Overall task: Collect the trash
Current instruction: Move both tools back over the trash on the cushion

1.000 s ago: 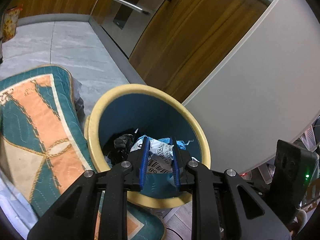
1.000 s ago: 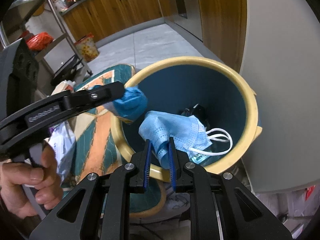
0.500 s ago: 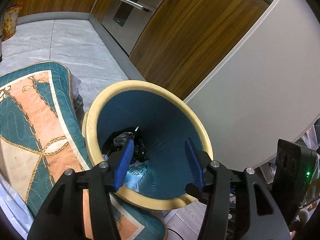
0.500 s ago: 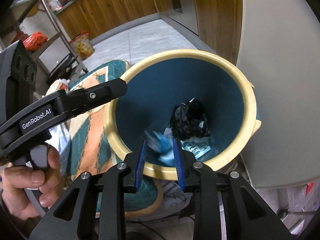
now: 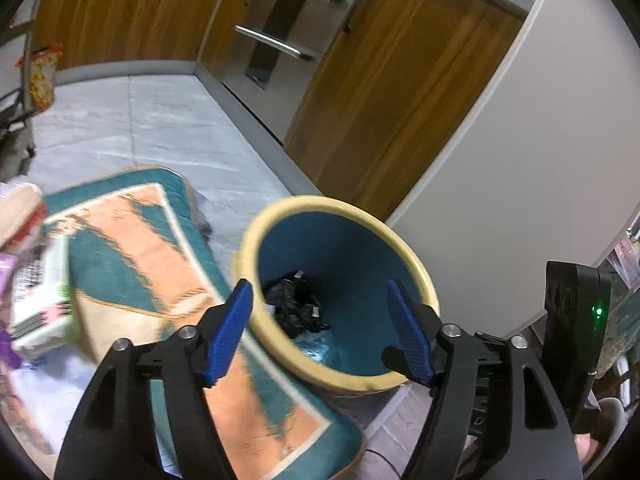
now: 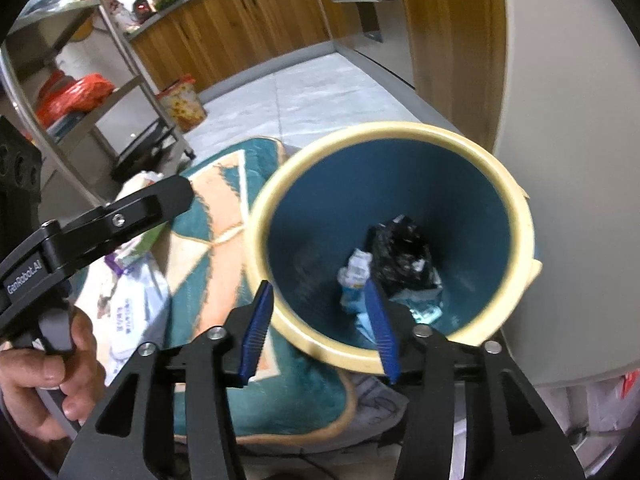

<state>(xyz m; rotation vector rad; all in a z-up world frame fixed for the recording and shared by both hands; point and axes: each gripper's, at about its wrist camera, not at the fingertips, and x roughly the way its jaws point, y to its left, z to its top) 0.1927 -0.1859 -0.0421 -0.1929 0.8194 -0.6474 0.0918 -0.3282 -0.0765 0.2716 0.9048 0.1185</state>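
Observation:
A blue bin with a cream rim [image 5: 280,208] [image 6: 384,130] stands on the floor beside a patterned rug. At its bottom lie a black crumpled bag [image 6: 404,252] [image 5: 296,304], a white printed wrapper [image 6: 354,270] and a light blue mask [image 6: 420,304]. My left gripper [image 5: 320,312] hangs above the bin's near rim, its jaws opening wide with nothing between them. My right gripper [image 6: 320,312] hovers over the near rim too, jaws opening and empty. The left gripper's black body [image 6: 100,220], held by a hand [image 6: 44,376], shows at the left of the right wrist view.
A teal and orange rug [image 5: 152,264] [image 6: 216,248] lies left of the bin, with plastic packets [image 5: 36,292] [image 6: 132,300] on it. A grey cabinet side [image 5: 520,184] stands right of the bin. Wooden cabinets [image 5: 380,92] and a metal shelf rack [image 6: 100,92] line the tiled floor.
Both grippers opened and let go: the printed wrapper and the blue mask dropped into the bin. The left gripper drew back and up from the bin; the right stayed in place.

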